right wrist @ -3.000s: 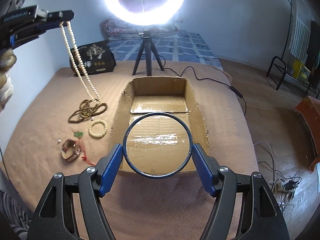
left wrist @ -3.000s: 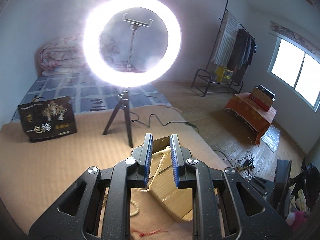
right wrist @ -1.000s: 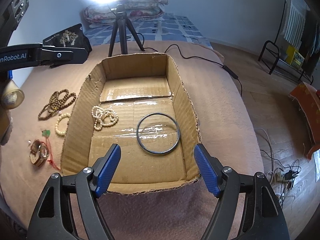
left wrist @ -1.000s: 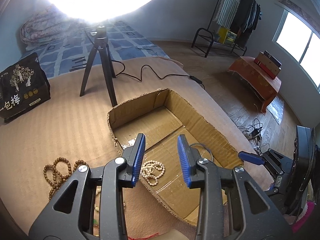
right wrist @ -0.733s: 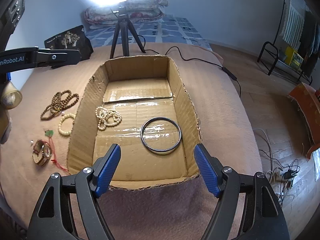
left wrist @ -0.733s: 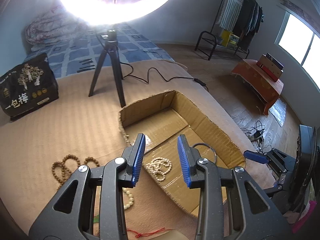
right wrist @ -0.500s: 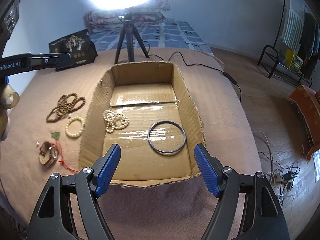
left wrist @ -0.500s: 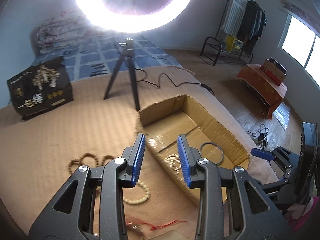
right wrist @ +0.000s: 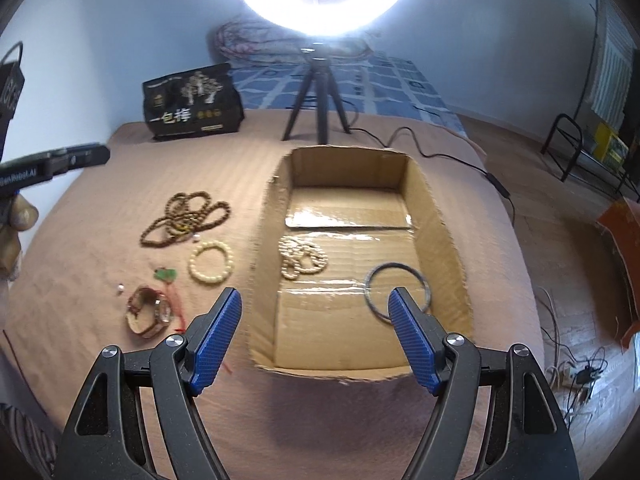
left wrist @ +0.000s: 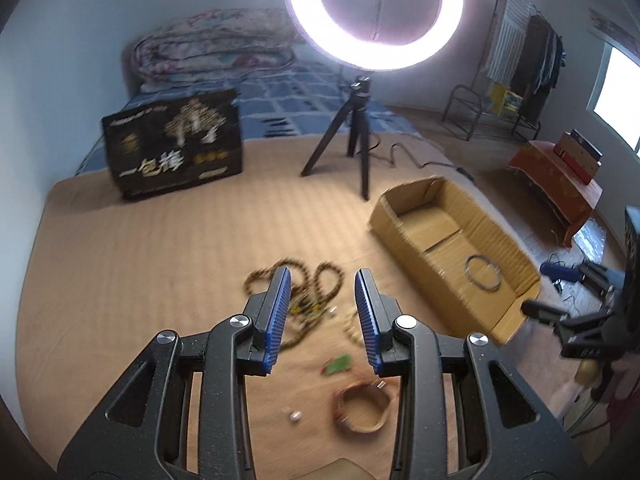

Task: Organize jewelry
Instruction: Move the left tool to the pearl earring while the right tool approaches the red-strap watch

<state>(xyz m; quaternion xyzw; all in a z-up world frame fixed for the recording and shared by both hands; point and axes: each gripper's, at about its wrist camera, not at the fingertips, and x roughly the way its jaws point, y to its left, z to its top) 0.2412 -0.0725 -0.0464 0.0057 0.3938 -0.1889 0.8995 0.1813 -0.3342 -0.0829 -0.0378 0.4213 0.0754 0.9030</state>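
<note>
Left tongs (left wrist: 322, 312) hang directly above the brown beads (left wrist: 296, 284), which sprawl on the bed (left wrist: 160, 264) just left of the box (right wrist: 452, 240); their long axis runs roughly across the open jaws. Jaws stand moderately apart, holding nothing, touching nothing. Judgement: the left is the nearer arm for this pick. Right tongs (right wrist: 316, 332) are spread wide and empty over the box's near edge. Pearl strand (right wrist: 302, 258) and bangle (right wrist: 398, 292) already lie inside. Cream bracelet (right wrist: 212, 262), watch (right wrist: 150, 312) and green charm (right wrist: 166, 275) remain on the bed.
</note>
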